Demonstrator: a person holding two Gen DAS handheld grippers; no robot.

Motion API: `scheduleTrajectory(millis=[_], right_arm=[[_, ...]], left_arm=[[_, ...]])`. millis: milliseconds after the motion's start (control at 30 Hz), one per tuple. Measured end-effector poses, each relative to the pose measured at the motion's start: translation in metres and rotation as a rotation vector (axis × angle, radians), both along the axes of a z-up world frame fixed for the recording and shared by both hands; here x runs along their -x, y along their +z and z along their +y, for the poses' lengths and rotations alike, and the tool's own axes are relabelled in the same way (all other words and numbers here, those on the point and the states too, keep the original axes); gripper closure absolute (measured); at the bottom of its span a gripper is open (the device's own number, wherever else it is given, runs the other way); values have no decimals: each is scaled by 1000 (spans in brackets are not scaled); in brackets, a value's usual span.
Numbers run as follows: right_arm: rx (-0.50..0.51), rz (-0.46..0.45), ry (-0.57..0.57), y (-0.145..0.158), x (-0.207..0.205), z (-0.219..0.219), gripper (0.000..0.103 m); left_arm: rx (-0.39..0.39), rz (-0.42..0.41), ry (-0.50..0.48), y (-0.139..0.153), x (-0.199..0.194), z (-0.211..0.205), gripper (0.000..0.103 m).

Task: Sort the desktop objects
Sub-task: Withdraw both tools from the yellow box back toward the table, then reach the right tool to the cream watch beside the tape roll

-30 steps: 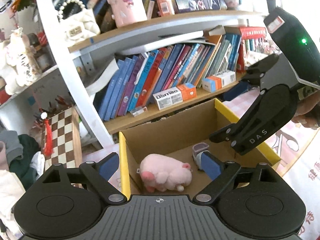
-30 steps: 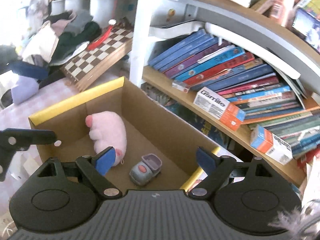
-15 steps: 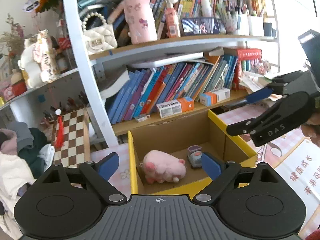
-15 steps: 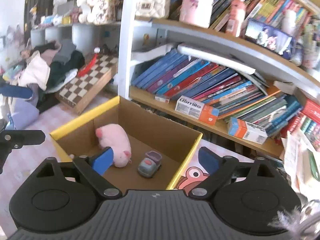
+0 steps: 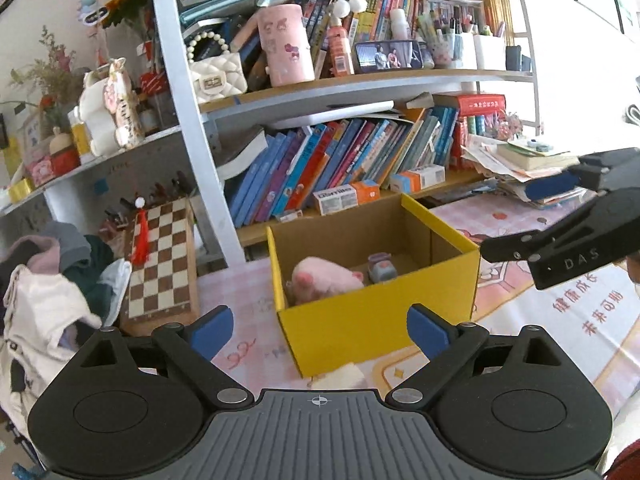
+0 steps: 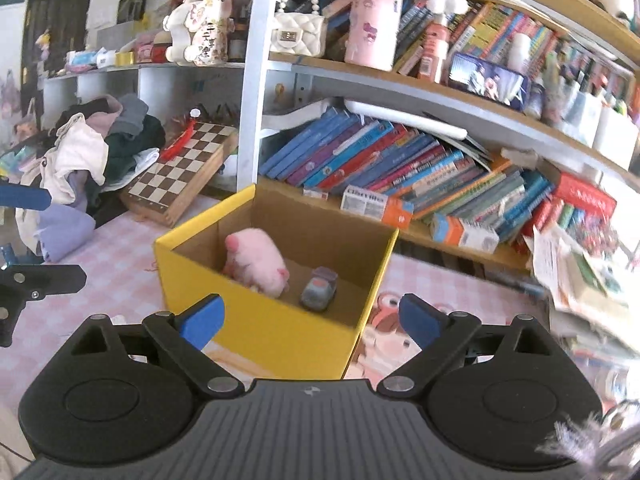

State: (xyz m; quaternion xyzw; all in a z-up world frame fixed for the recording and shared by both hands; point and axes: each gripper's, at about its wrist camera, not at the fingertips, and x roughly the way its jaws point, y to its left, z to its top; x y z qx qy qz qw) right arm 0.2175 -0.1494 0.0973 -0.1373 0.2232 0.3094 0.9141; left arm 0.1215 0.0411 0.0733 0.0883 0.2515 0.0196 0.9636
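we see the pink plush pig (image 5: pixel 326 280) and the small grey toy car (image 5: pixel 382 269) lying side by side in the yellow box (image 5: pixel 376 324), at twelve o'clock from both grippers, so they look sorted already. our left gripper (image 5: pixel 320 326) is empty with its jaws opening, and our right gripper (image 6: pixel 310 318) is spread wide and empty, probably freed for whatever we sort next.

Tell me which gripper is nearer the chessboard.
Left. The left gripper, its fingers opening with nothing between them, is just right of the chessboard. The right gripper is further right, past the yellow box, with the left gripper between it and the board.
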Motion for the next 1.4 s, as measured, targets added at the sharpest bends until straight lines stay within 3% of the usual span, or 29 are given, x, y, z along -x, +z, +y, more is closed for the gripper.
scheduleTrajectory(millis=[267,767,967,1233,1400], right_arm=[[-33,39,-67,-15,49,-7,5],[30,122,-101,-56,100,2,4],[88,92,-89,-67,109,8,4],[81,233,-116,-87,109,6,4],[101,250,-116,-93,114,7,4]], left_arm=[[56,32,52,-21,34,13,7],[98,101,92,-50,72,24,7],[87,116,97,-58,79,23,7],[82,164,87,-70,85,20,7],[85,201,77,-77,87,19,7]])
